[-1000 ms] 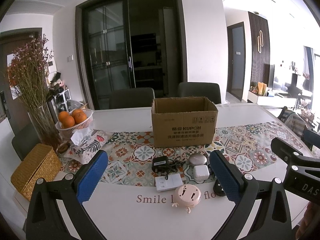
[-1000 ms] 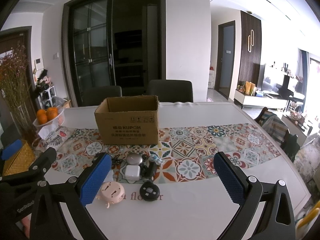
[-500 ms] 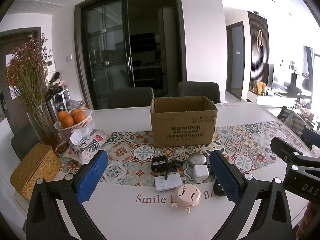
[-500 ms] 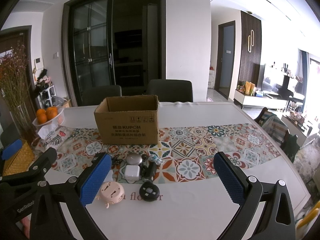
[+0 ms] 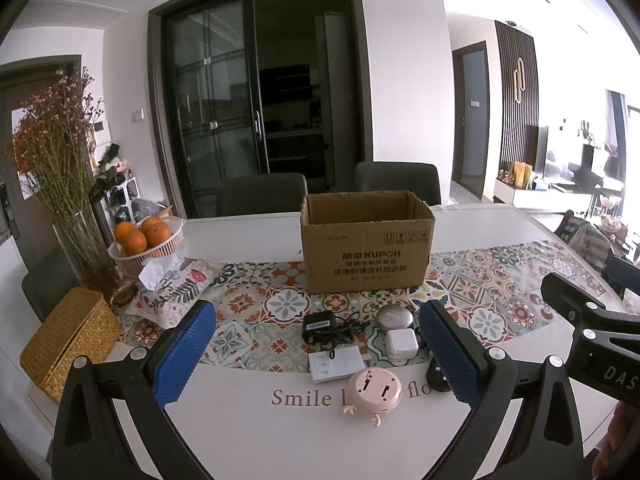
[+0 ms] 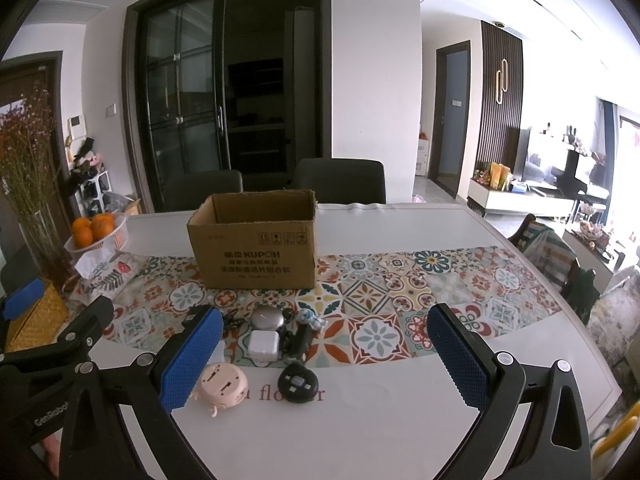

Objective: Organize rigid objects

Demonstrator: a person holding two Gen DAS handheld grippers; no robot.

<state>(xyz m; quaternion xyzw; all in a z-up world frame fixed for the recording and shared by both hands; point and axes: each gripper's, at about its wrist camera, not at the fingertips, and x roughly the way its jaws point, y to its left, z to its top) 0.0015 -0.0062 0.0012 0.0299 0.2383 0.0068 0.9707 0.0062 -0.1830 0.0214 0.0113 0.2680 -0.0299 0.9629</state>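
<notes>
Nothing has shifted over the last second: the left gripper point(image 5: 316, 354) and right gripper point(image 6: 324, 356) stay spread wide and empty above the counter's point(image 6: 400, 412) near edge. The small gadgets point(image 5: 374, 390) lie clustered there, none yet in the cardboard box point(image 5: 366, 256) behind them, so sorting hasn't started.

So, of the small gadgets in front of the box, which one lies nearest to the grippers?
The pink round gadget with little feet. It lies alone on the bare white table, in front of the white strip and black disc.
</notes>
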